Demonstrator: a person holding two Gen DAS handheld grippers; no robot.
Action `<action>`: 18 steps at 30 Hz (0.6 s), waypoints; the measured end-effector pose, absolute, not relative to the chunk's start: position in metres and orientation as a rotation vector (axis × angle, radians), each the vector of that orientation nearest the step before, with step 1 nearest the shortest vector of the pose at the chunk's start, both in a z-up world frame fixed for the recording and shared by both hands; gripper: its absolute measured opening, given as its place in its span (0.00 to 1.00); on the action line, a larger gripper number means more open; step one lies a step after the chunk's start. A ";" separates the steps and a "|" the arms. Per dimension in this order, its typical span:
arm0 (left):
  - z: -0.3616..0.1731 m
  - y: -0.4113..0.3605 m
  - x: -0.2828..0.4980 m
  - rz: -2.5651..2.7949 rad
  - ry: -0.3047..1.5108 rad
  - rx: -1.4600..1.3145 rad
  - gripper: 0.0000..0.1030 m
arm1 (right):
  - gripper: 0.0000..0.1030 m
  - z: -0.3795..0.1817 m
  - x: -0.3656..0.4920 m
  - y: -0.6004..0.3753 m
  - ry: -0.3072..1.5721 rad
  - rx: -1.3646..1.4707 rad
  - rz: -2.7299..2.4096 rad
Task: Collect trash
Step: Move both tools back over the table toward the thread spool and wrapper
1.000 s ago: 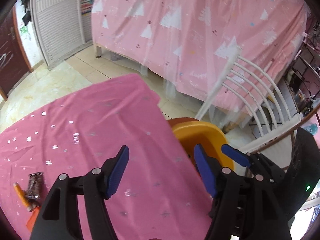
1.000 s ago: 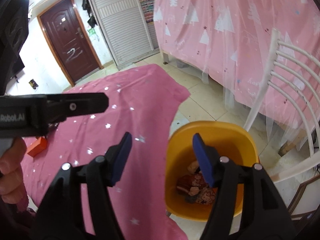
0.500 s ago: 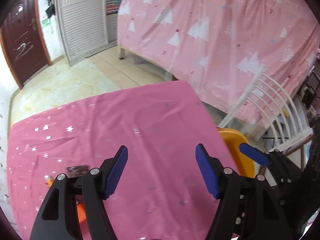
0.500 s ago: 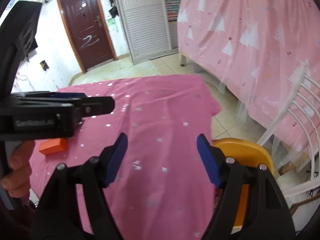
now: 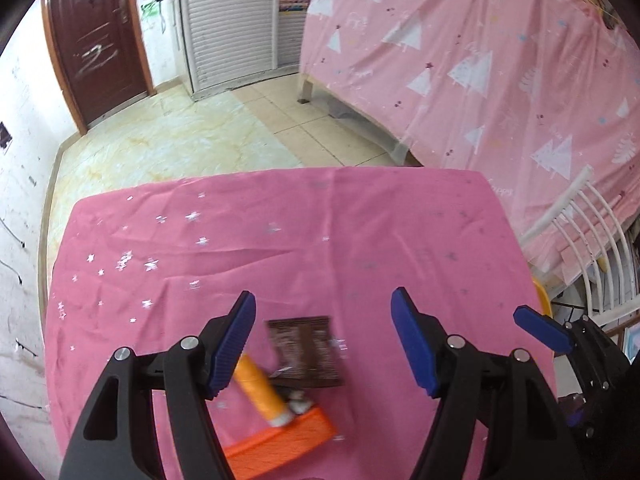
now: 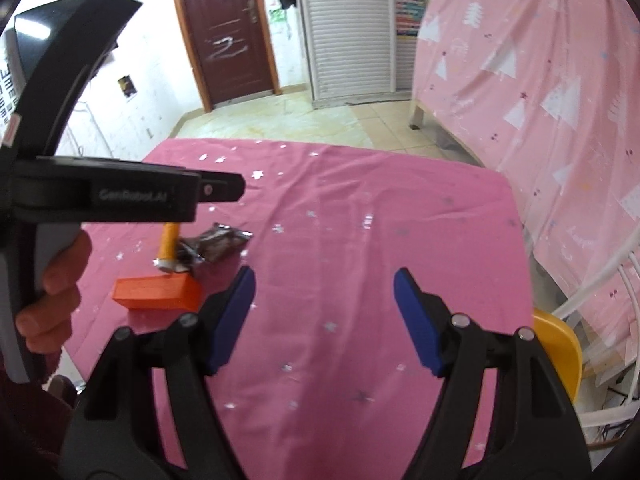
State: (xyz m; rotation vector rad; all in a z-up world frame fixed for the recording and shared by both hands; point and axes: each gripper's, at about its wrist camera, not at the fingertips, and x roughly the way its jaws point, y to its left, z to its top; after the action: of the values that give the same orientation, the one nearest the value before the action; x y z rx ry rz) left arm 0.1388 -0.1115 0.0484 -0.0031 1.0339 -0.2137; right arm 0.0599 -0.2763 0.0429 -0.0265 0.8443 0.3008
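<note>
- Plainly spread wide: left gripper (image 5: 323,344), blue pads (image 5: 234,346) far apart, nothing between them, hovering above the pink star-print tablecloth (image 5: 280,248).
- Lying on the cloth under that gap, toward its left pad: brown foil wrapper (image 5: 308,354), flat, slightly blurred.
- Touching the wrapper's left near corner: orange tube (image 5: 260,388), angled, white cap end pointing near and resting against the orange block (image 5: 280,440).
- Sitting nearest of the three, at the near left part of the table: that orange block, also blurred.
- Likewise gaping and empty: right gripper (image 6: 324,320), pads (image 6: 416,320) well apart, held over the bare middle of the cloth, to the right of the trash pile.
- Seen from the right wrist view: wrapper (image 6: 218,246) crumpled, just beside the tube (image 6: 168,248), block (image 6: 158,294) nearer and touching the tube's capped end.
- Also there at the left edge: left hand (image 6: 52,292) wrapped round the black handle of the other tool, whose body (image 6: 120,196) reaches over the tube.
- Peeking past the table's right near edge: yellow bin (image 6: 560,348), only its rim showing, well apart from the trash.
- Standing right of the bin: white slatted chair (image 5: 592,240).
- Hanging at far right: pink tree-patterned curtain (image 5: 480,60); at far left, brown door (image 6: 228,28) and white louvered door (image 6: 348,28).
</note>
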 end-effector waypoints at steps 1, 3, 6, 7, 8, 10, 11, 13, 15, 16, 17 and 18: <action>0.047 -0.105 0.140 -0.211 1.041 -0.009 0.62 | 0.67 0.043 0.059 -0.271 0.847 -0.033 0.308; 0.044 -0.098 0.143 -0.212 1.052 -0.015 0.62 | 0.67 0.042 0.061 -0.259 0.854 -0.052 0.322; 0.040 -0.087 0.145 -0.214 1.068 -0.032 0.62 | 0.67 0.041 0.064 -0.247 0.863 -0.075 0.337; 0.039 -0.085 0.143 -0.211 1.070 -0.036 0.62 | 0.67 0.040 0.065 -0.241 0.866 -0.083 0.344; 0.037 -0.080 0.143 -0.211 1.074 -0.043 0.62 | 0.67 0.040 0.066 -0.237 0.868 -0.085 0.348; 0.033 -0.076 0.142 -0.210 1.082 -0.052 0.62 | 0.67 0.039 0.067 -0.229 0.874 -0.096 0.360; 0.031 -0.072 0.143 -0.205 1.088 -0.055 0.62 | 0.67 0.038 0.067 -0.226 0.877 -0.101 0.366; 0.026 -0.066 0.143 -0.201 1.101 -0.062 0.62 | 0.67 0.036 0.069 -0.219 0.884 -0.111 0.375; 0.022 -0.061 0.143 -0.201 1.113 -0.068 0.62 | 0.67 0.033 0.070 -0.214 0.891 -0.116 0.384; 0.019 -0.059 0.144 -0.201 1.119 -0.071 0.62 | 0.67 0.033 0.071 -0.211 0.893 -0.119 0.386; 0.017 -0.058 0.145 -0.201 1.124 -0.074 0.62 | 0.67 0.032 0.072 -0.208 0.897 -0.123 0.390; 0.014 -0.056 0.145 -0.204 1.133 -0.082 0.62 | 0.67 0.031 0.073 -0.207 0.900 -0.125 0.395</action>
State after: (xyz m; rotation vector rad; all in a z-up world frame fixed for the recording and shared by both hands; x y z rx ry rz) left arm 0.1451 -0.0557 0.0144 -0.0816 1.1329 -0.2044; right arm 0.0729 -0.2066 0.0305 -0.1251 0.9000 0.3952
